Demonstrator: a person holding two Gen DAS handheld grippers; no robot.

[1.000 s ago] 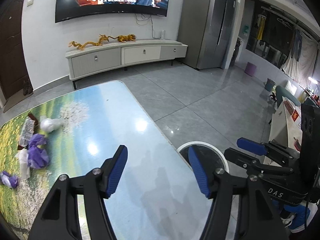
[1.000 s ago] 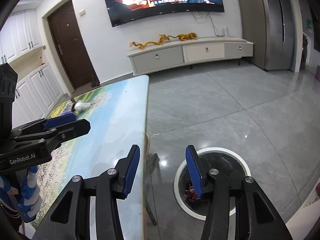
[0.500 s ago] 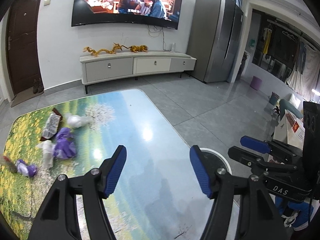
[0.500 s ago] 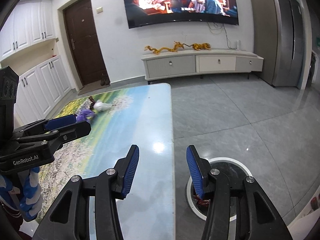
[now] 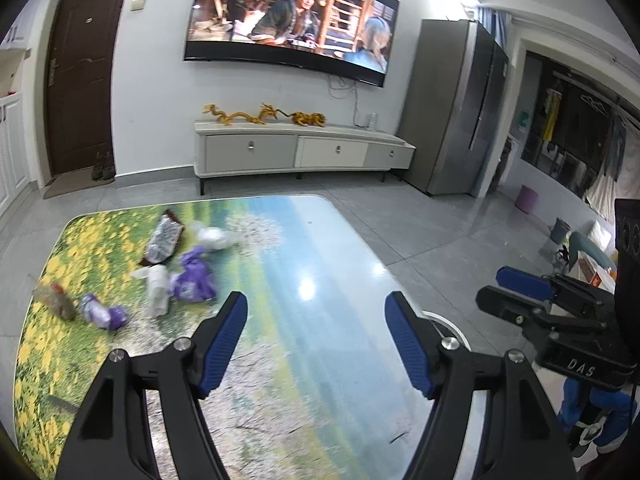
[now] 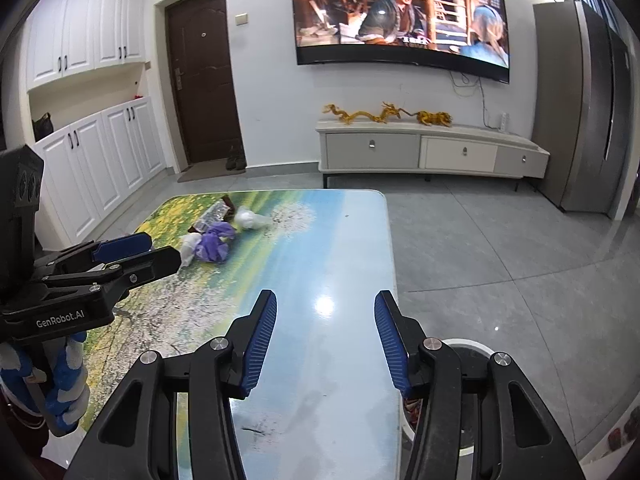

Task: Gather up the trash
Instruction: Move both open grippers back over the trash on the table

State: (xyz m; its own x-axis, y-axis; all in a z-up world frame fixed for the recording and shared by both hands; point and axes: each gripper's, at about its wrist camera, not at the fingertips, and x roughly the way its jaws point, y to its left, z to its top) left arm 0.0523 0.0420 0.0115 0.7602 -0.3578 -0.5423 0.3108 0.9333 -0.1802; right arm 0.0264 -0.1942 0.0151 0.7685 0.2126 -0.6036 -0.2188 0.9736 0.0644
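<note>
Trash lies at the far left of the landscape-printed table (image 5: pixel 320 264): a crumpled purple wrapper (image 5: pixel 194 280), a white wad (image 5: pixel 212 237), a silver snack packet (image 5: pixel 162 242), a white wrapper (image 5: pixel 157 294), a small purple piece (image 5: pixel 102 314) and a brown scrap (image 5: pixel 54 300). The purple wrapper (image 6: pixel 216 242) and white wad (image 6: pixel 248 218) also show in the right wrist view. My left gripper (image 5: pixel 316 340) is open and empty above the table, short of the trash. My right gripper (image 6: pixel 326 344) is open and empty over the table's right edge. A white-rimmed bin (image 6: pixel 470 348) stands on the floor below it.
A TV cabinet (image 5: pixel 300 152) stands against the far wall under a wall TV (image 5: pixel 292 20). A grey fridge (image 5: pixel 452 112) is at the right, white cupboards (image 6: pixel 100 160) and a dark door (image 6: pixel 204 80) at the left. Grey tile floor (image 6: pixel 500 248) lies right of the table.
Both grippers have swung left from over the bin toward the table, so the trash sits nearer the middle of each view. Both jaws stay open and empty.
</note>
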